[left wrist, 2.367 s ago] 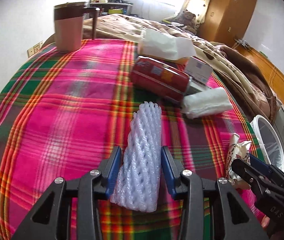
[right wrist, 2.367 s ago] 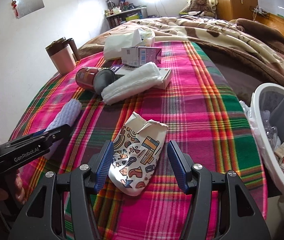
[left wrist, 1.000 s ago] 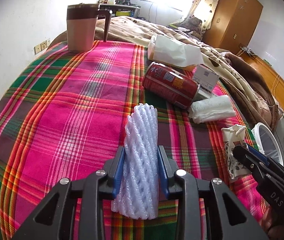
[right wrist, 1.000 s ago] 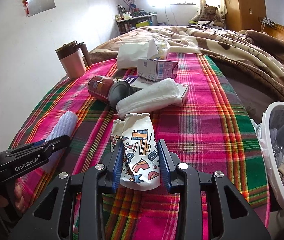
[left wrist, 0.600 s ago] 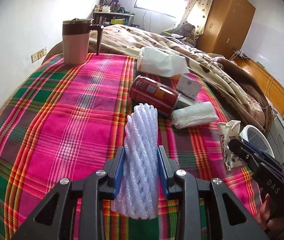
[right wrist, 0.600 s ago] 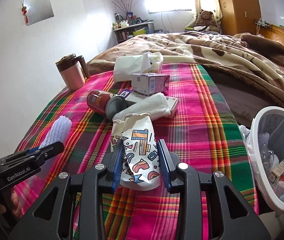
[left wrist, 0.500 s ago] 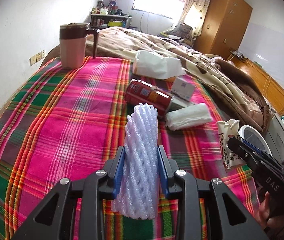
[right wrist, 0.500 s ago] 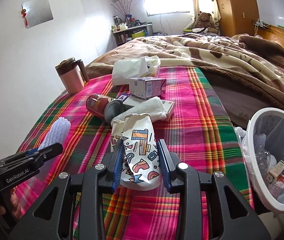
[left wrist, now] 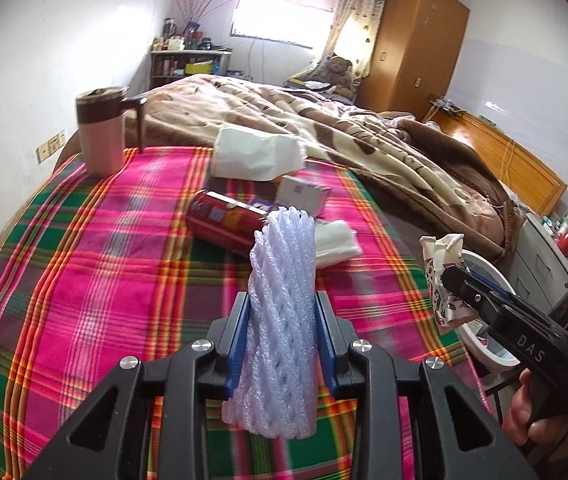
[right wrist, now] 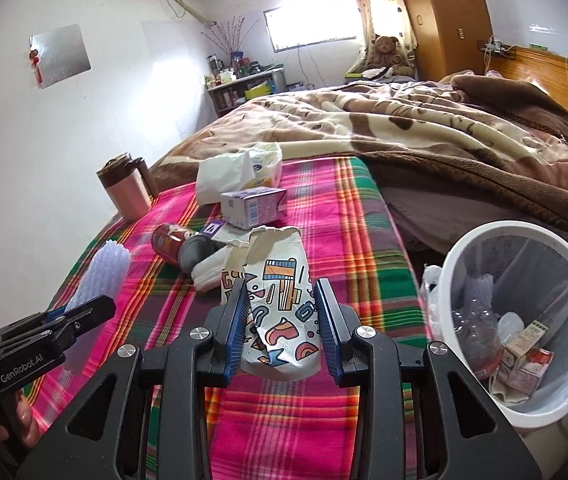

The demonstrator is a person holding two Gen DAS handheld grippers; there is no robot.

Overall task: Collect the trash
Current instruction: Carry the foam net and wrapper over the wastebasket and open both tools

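- Bed [right wrist: 464, 128]: its plaid cloth [left wrist: 84, 264] carries the uncollected items, a red can [left wrist: 224, 226], a purple carton [right wrist: 252, 206], and a pink mug [left wrist: 100, 136].
- Bin [right wrist: 464, 256]: stands beside the bed's right edge, already holding trash; judged the drop target.
- Left hand-held gripper [left wrist: 282, 340]: closed on the white foam net [left wrist: 282, 312], gripped mid-length so it stands clear of the cloth.
- Right hand-held gripper [right wrist: 282, 328]: closed on the crumpled printed paper cup [right wrist: 280, 300], near the bin.
- Change: both items have risen off the cloth; the bin now appears closer.
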